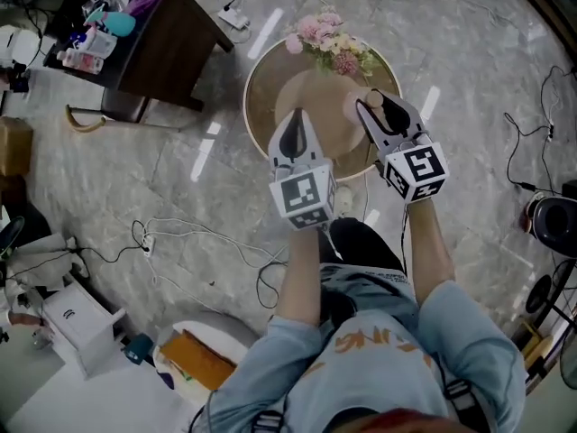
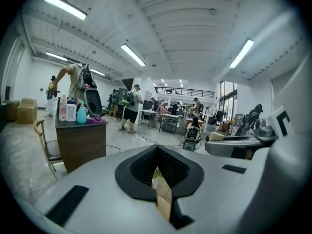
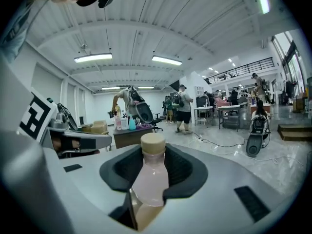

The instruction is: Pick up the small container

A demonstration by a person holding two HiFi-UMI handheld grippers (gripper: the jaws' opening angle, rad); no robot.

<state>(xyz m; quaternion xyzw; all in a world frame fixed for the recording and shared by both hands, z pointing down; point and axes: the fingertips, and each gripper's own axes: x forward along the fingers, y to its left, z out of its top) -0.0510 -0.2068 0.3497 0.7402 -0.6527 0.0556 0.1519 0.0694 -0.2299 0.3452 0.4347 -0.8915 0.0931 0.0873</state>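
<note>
The small container is a pale pink bottle (image 3: pixel 148 177) with a beige cap (image 3: pixel 153 142). It stands upright between the black pads of my right gripper (image 3: pixel 151 184), which is shut on its body. In the head view the right gripper (image 1: pixel 367 105) hangs over the round wooden table (image 1: pixel 266 93), and the bottle (image 1: pixel 352 106) shows as a pinkish shape at its tips. My left gripper (image 1: pixel 294 117) is beside it on the left, above the same table. Its jaws (image 2: pixel 158 177) are shut, with only a thin slit between the pads and nothing held.
A bunch of pink and yellow flowers (image 1: pixel 330 43) lies at the table's far rim. A dark wooden side table (image 1: pixel 167 48) carrying bottles stands at the upper left. Cables (image 1: pixel 180 237) trail over the marble floor. People and workbenches fill the hall beyond.
</note>
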